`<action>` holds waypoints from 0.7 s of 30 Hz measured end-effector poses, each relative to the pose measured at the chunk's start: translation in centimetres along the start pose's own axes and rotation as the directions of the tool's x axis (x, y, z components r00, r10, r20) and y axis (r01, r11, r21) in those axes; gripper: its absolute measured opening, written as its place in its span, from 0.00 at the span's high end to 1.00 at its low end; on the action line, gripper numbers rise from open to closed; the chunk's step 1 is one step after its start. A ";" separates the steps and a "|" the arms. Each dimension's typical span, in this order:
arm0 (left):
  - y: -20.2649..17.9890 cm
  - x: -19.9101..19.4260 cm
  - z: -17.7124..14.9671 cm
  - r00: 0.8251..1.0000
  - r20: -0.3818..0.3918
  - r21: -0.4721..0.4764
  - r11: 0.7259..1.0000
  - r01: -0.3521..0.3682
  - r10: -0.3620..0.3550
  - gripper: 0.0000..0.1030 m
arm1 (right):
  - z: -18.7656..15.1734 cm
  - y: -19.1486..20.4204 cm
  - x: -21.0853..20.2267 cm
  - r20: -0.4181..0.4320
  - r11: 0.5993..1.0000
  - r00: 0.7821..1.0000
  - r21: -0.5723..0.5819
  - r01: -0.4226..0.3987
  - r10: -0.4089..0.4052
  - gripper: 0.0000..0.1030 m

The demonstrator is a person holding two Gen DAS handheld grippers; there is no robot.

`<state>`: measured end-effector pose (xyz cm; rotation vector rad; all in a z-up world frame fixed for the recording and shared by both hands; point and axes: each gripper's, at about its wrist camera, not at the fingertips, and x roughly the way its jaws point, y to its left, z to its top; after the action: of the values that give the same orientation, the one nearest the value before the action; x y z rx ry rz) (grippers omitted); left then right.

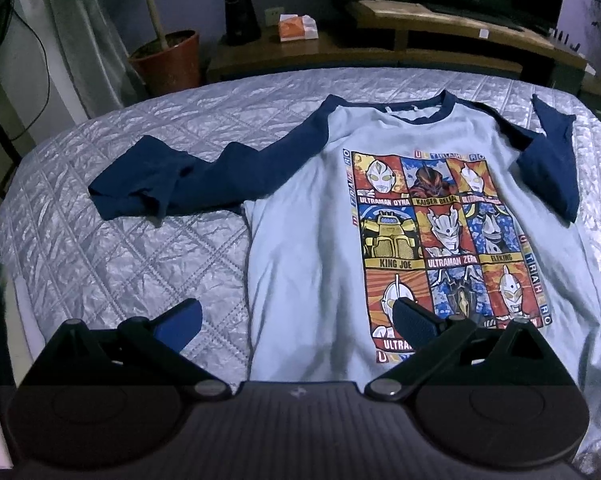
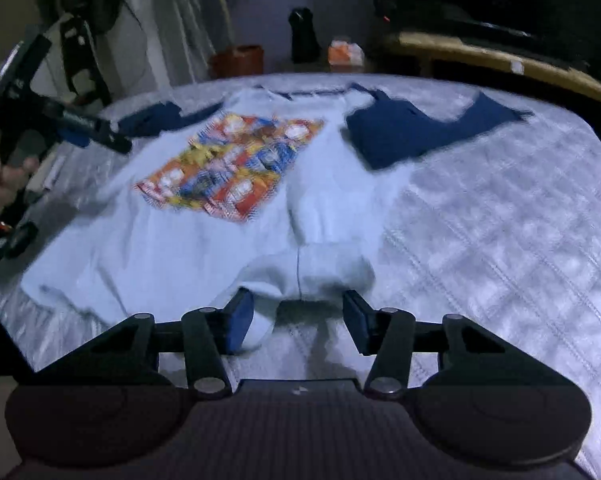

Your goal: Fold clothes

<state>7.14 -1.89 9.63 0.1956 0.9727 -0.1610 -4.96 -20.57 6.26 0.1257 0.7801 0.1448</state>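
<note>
Pale blue long-sleeved shirt with navy raglan sleeves and a bright comic-panel print lies face up, spread on the silvery quilted bedspread, collar toward the far edge. Sleeve on the left of the left wrist view stretched out sideways; the other navy sleeve already bent back across the shoulder.

Step in hand, by judgement: layout and smoothing finished or nearly so, first lengthwise fold not yet made. Next move likely calls for pinching a hem corner and a shoulder together, then carrying that side over the print without dragging the body.

Left gripper: jaws spread wide, one blue pad over bare quilt, the other over the lower print; nothing between them, contact with cloth uncertain.

Right gripper: jaws parted about halfway, at the near hem, where the fabric bunches into a soft hump. Hem edge sits between the pads but neither presses it; picture blurred.
</note>
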 end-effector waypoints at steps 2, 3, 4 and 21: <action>-0.1 0.0 -0.1 1.000 0.000 0.006 1.000 -0.001 0.001 0.02 | 0.4 0.6 0.6 0.000 0.999 1.000 -0.023 -0.025 0.025 0.46; -0.2 0.0 -0.1 1.000 -0.001 0.008 1.000 -0.001 0.001 0.02 | 0.5 0.9 0.8 -0.005 0.999 0.999 -0.032 -0.036 0.036 0.44; -0.2 0.0 -0.1 1.000 -0.001 0.009 1.000 -0.001 0.001 0.02 | 0.7 1.1 1.1 -0.010 0.998 0.999 -0.042 -0.048 0.047 0.44; -0.7 0.3 -0.3 1.000 -0.005 0.026 1.000 -0.001 0.002 0.02 | 1.8 1.2 3.3 -0.120 0.998 0.991 0.054 -0.046 0.052 0.42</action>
<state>6.91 -2.47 9.21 0.2208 0.9760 -0.1720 -1.52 -18.92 5.45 0.1857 0.9022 0.1803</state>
